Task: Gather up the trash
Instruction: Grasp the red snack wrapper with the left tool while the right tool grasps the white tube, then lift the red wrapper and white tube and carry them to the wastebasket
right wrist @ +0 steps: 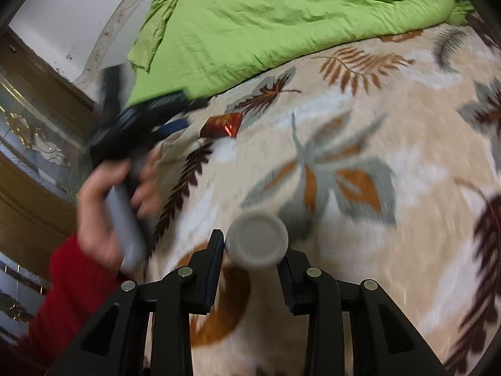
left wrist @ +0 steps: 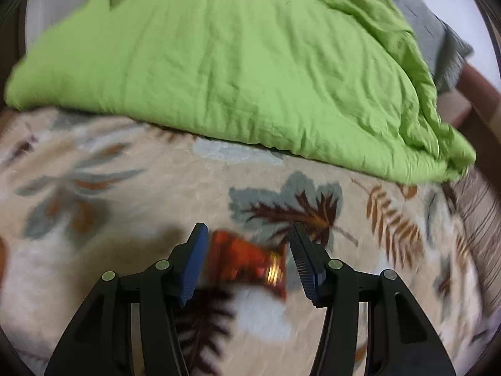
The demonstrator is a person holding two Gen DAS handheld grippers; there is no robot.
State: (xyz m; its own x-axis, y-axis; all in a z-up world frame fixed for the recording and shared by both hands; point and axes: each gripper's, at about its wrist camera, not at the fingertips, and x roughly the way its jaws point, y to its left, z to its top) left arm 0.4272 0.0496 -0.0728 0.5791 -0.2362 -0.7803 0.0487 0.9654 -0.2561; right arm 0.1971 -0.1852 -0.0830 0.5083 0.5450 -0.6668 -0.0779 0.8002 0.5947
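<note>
A shiny red wrapper point(left wrist: 247, 261) lies on the leaf-patterned blanket point(left wrist: 125, 194), between the fingers of my open left gripper point(left wrist: 249, 235). The fingers stand apart from it on both sides. The wrapper also shows in the right wrist view point(right wrist: 223, 125), with the left gripper point(right wrist: 175, 116) held by a hand in a red sleeve just left of it. My right gripper point(right wrist: 252, 244) is shut on a white cylindrical cup point(right wrist: 256, 239), seen end-on, held above the blanket point(right wrist: 407, 144).
A crumpled green duvet point(left wrist: 235, 62) covers the far half of the bed and also shows in the right wrist view point(right wrist: 266, 15). A grey cloth point(left wrist: 435, 28) lies at the far right. A wooden cabinet with glass point(right wrist: 31, 131) stands left of the bed.
</note>
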